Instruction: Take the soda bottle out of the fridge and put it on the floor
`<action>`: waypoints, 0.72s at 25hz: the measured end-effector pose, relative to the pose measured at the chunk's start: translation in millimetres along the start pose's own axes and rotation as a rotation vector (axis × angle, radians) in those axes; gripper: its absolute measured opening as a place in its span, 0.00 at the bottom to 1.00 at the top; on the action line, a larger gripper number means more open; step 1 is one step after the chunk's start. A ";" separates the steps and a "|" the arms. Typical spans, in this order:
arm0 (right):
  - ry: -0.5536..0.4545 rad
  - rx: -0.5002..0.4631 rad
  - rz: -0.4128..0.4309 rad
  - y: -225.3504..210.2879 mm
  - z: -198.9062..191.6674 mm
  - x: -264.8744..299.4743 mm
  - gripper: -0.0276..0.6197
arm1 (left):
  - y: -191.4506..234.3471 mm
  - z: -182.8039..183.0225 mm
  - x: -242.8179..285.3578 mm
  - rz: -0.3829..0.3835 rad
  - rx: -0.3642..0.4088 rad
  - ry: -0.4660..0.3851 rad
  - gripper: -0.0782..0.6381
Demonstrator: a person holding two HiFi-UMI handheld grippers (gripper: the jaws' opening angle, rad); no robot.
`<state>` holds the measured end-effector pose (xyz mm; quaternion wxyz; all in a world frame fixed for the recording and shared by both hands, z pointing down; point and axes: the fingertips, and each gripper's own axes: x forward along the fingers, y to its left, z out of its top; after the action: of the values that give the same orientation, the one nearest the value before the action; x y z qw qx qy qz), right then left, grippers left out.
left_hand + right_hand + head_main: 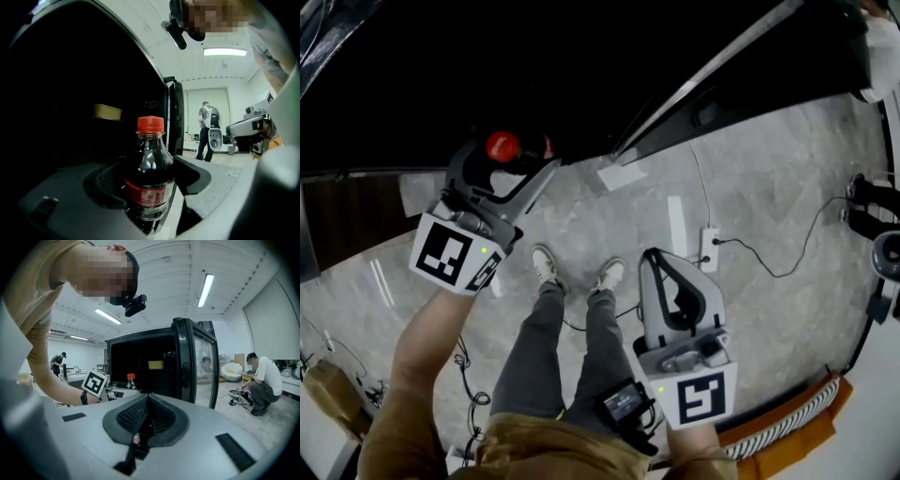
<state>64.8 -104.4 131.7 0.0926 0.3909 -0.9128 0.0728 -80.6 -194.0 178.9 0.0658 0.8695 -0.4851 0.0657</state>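
The left claw [151,199] is clenched on the soda bottle [150,171], its dark pads pressing the lower body from both sides. The bottle stands upright between them, dark liquid inside, red label [146,193] round the middle and red cap [150,124] on top. In the head view the cap peeks out above this claw, right at the lower edge of the black fridge [534,66] and held up off the floor [759,178]. The right claw [148,401] is clenched too, but on nothing — its two ribbed pads meet in a closed seam. It hangs lower and to the right, near the person's shoes [546,266], well apart from the bottle.

Further out, the right gripper view shows the fridge with its glass door [202,366] swung open. A yellow item [107,111] sits on a shelf in the dark interior — what it is cannot be made out. A white power strip [709,249] with a black cable lies on the grey marbled floor. One person crouches at the far right [261,380]; another stands in the background with a backpack [206,129].
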 end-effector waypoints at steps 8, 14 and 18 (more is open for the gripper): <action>0.020 -0.028 0.018 2.9 -22.0 11.9 0.05 | -25.7 -33.4 -14.4 -0.063 -0.024 0.033 0.54; 0.032 -0.012 0.048 9.5 -43.9 33.7 0.05 | -26.9 -66.8 -19.9 -0.079 -0.066 0.078 0.54; 0.026 -0.023 0.076 13.8 -65.9 38.8 0.05 | -40.8 -90.7 -28.8 -0.078 -0.061 0.102 0.54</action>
<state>35.9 -108.7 203.7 0.1063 0.3539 -0.9265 0.0709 -65.3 -132.6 260.9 0.1194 0.8809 -0.4486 0.0923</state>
